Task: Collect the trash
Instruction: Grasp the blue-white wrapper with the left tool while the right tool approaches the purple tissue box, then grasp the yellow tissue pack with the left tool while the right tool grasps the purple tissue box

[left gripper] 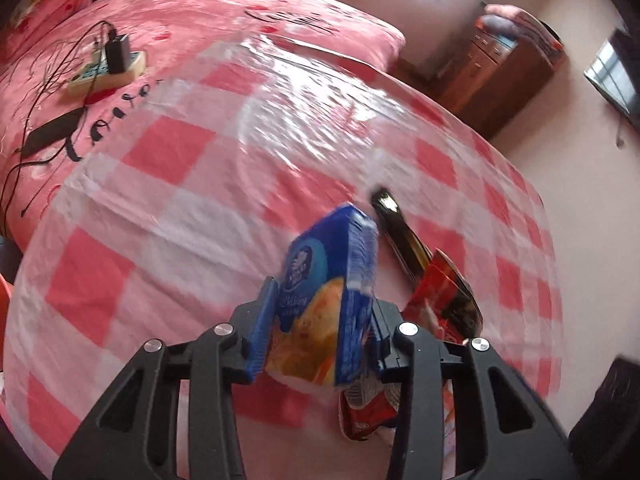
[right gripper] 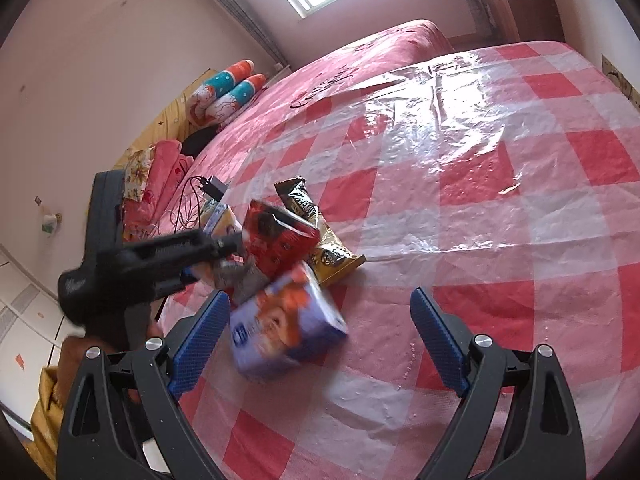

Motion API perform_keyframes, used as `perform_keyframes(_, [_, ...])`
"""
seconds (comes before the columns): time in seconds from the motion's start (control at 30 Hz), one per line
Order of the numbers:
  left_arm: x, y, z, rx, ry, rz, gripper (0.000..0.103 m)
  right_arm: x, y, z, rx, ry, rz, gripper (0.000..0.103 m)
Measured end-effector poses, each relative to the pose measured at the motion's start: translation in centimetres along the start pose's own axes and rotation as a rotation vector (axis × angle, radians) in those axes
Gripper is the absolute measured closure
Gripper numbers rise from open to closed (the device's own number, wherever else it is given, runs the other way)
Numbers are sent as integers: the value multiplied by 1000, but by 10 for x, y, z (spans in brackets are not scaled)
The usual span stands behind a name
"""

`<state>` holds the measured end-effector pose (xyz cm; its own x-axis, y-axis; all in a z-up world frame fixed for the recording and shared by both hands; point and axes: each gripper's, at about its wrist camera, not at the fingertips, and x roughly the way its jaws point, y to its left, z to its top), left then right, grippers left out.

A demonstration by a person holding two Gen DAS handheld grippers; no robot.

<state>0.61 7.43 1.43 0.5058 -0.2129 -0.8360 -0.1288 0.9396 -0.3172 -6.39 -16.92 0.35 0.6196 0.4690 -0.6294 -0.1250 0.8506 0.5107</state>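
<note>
My left gripper (left gripper: 320,308) is shut on a blue and orange snack box (left gripper: 328,292), held above the red-and-white checked plastic sheet (left gripper: 160,220). Beside it lie a red snack packet (left gripper: 440,284) and a dark wrapper (left gripper: 396,232). In the right wrist view my right gripper (right gripper: 320,320) is open, with a blurred purple and orange box (right gripper: 284,328) between its fingers, touching neither. Behind it are the red packet (right gripper: 280,240), a black and yellow chip bag (right gripper: 320,240) and the left gripper (right gripper: 160,264) reaching in from the left.
The sheet covers a pink bed. A power strip with a charger and cables (left gripper: 108,64) lies on the bedspread at the left. A wooden cabinet (left gripper: 504,68) stands by the wall. Pillows (right gripper: 224,96) lie at the head of the bed.
</note>
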Motion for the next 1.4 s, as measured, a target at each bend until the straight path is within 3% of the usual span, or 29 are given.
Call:
perform_keyframes(0.3, [-14, -17, -37, 71, 21, -60, 71, 0, -4, -5, 15, 10, -7, 12])
perform_keyframes(0.7, [-35, 0, -48, 63, -20, -94, 79, 9, 15, -13, -78, 40, -52, 12])
perform_keyframes(1.03, [-42, 5, -65, 99, 16, -166, 79, 15, 34, -25, -240, 102, -110, 12])
perform_keyframes(1.4, [-51, 35, -72, 44, -7, -207, 82, 16, 46, -37, -387, 153, -144, 10])
